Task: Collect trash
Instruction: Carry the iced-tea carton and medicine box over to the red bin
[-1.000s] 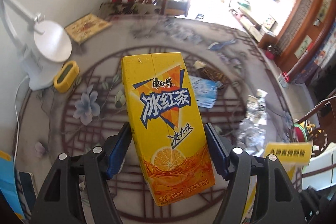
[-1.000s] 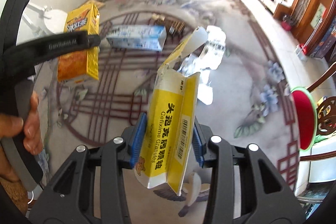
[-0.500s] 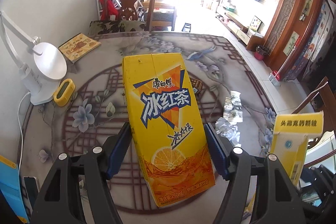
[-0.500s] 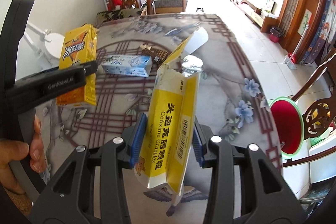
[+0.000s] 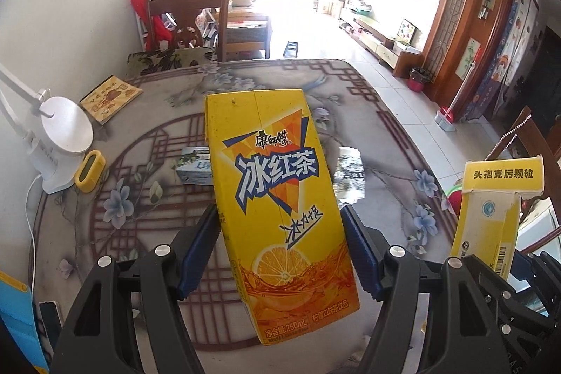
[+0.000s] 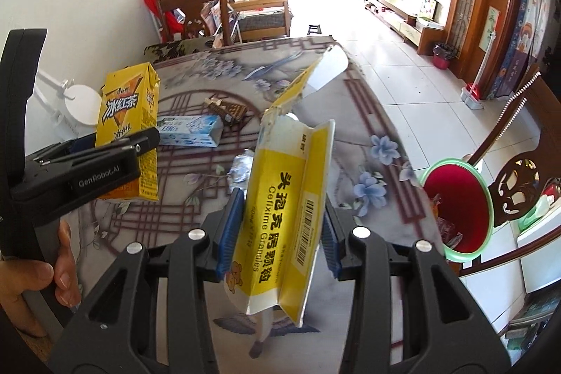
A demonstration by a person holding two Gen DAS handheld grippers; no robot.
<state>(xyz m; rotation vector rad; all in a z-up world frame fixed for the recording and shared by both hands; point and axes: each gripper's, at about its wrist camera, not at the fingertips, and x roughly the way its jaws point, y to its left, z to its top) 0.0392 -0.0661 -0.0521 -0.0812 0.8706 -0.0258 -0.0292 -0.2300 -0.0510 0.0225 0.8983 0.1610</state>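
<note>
At the far left of the left wrist view a white desk lamp (image 5: 61, 132) stands against the wall on the table (image 5: 392, 142), with a small yellow holder (image 5: 90, 166) just beside its base and a yellow booklet (image 5: 110, 99) lying beyond it. A blue carton (image 5: 194, 165) lies flat near the middle of the table, partly hidden behind the yellow iced tea carton (image 5: 280, 216). The left gripper (image 5: 280, 255) has its jaws closed on that tea carton, the blue pads pressing both of its narrow sides, so it is held upright and tilted slightly left above the table. To the right of it a crumpled silvery wrapper (image 5: 349, 176) lies on the table. At the right edge the yellow medicine box (image 5: 491, 212) shows, with its top flap open.

In the right wrist view the person's left hand (image 6: 42, 272) grips the black handle at the left edge, with the tea carton standing up from that tool. Beyond it lie the blue carton and a brown snack wrapper (image 6: 228, 109), close to each other. The right gripper (image 6: 278, 240) has its jaws shut on the medicine box, torn open at the top, its white flap sticking up and blocking part of the table behind. The silvery wrapper peeks out just left of the box. On the floor to the right of the table stands a red bin (image 6: 455, 205) with a green rim, beside a carved wooden chair (image 6: 526, 184).
</note>
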